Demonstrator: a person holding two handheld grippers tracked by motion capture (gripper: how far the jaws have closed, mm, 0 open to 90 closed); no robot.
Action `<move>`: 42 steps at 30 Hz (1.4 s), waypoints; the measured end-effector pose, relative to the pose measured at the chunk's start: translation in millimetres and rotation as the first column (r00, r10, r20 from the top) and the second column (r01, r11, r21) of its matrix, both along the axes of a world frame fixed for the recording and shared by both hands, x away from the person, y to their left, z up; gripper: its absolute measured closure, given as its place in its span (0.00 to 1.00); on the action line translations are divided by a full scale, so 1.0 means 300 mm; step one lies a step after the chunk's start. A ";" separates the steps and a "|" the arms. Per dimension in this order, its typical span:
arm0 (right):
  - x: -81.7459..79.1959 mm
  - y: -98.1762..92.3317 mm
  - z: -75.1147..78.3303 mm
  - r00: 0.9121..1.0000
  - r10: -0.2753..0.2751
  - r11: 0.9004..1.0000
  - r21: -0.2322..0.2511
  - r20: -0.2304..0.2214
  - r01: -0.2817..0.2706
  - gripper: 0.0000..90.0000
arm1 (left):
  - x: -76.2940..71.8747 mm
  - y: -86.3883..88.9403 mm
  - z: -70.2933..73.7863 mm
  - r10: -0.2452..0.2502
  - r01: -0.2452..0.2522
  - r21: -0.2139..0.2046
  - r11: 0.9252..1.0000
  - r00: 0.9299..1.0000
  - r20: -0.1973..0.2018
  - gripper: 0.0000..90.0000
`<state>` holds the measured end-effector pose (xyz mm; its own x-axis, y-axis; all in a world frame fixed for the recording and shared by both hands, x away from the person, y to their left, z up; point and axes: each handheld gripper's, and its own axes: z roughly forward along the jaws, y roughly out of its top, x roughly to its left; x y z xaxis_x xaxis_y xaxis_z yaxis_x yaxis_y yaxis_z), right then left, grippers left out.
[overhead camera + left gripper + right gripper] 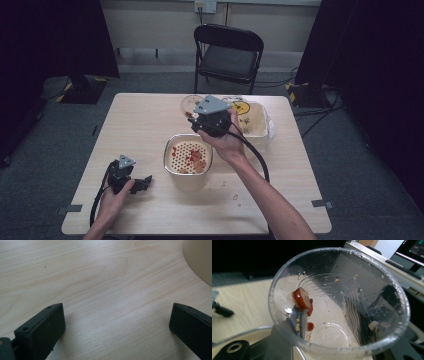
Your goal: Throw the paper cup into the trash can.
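Right gripper view: right gripper (332, 350) pinches a clear ribbed plastic cup (337, 305); 1 red slice (301, 298) clings at 10 o'clock, so tip further. Left gripper (116, 327), jaws spread, idles.

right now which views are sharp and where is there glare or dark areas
High view: dim and slightly soft, the table lit and the room corners black. Left gripper view: wood grain sharp, a soft shadow beside each jaw. Right gripper view: plastic cup close and clear with bright glints on its rim, table behind blurred, background dark.
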<state>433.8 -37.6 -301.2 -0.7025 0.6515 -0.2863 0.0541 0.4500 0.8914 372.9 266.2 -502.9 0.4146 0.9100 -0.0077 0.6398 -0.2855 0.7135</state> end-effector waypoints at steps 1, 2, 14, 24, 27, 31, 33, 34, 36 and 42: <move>0.009 -0.007 0.005 1.000 -0.001 1.000 0.030 -0.017 0.001 0.59 | 0.000 0.000 0.000 0.000 0.000 0.000 1.000 1.000 0.000 0.00; 0.018 -0.014 0.012 0.999 -0.005 0.998 0.063 -0.037 0.008 0.59 | 0.000 0.000 0.000 0.000 0.000 0.000 1.000 1.000 0.000 0.00; 0.123 -0.137 0.059 0.989 -0.079 0.971 0.217 -0.128 0.105 0.59 | 0.000 0.000 0.000 0.000 0.000 0.000 1.000 1.000 0.000 0.00; 0.189 -0.312 0.044 0.960 -0.203 0.943 0.228 -0.191 0.245 0.57 | 0.000 0.000 0.000 0.000 0.000 0.000 1.000 1.000 0.000 0.00; 0.205 -0.353 0.036 0.951 -0.221 0.935 0.229 -0.216 0.269 0.55 | 0.000 -0.001 0.000 0.002 -0.002 -0.002 1.000 1.000 0.000 0.00; 0.222 -0.381 0.028 0.942 -0.233 0.931 0.223 -0.242 0.288 0.42 | 0.000 -0.001 0.000 0.002 -0.002 -0.002 1.000 1.000 0.000 0.00; 0.228 -0.389 0.023 0.938 -0.239 0.927 0.229 -0.252 0.298 0.38 | 0.000 -0.001 0.000 0.002 -0.002 -0.002 1.000 1.000 0.000 0.00; 0.229 -0.392 0.022 0.935 -0.251 0.922 0.230 -0.252 0.310 0.33 | 0.000 -0.001 0.000 0.002 -0.002 -0.001 1.000 1.000 0.001 0.00; 0.236 -0.395 0.021 0.931 -0.261 0.919 0.228 -0.255 0.320 0.25 | 0.000 -0.001 0.000 0.002 -0.002 -0.002 1.000 1.000 0.001 0.00; 0.234 -0.402 0.022 0.932 -0.253 0.920 0.233 -0.259 0.315 0.19 | 0.000 -0.001 0.000 0.002 -0.002 -0.002 1.000 1.000 0.000 0.00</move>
<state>504.0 -158.1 -294.6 -0.5009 0.8630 0.0655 0.3515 0.1337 0.9266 372.9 266.1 -502.9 0.4131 0.9106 -0.0090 0.6401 -0.2833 0.7141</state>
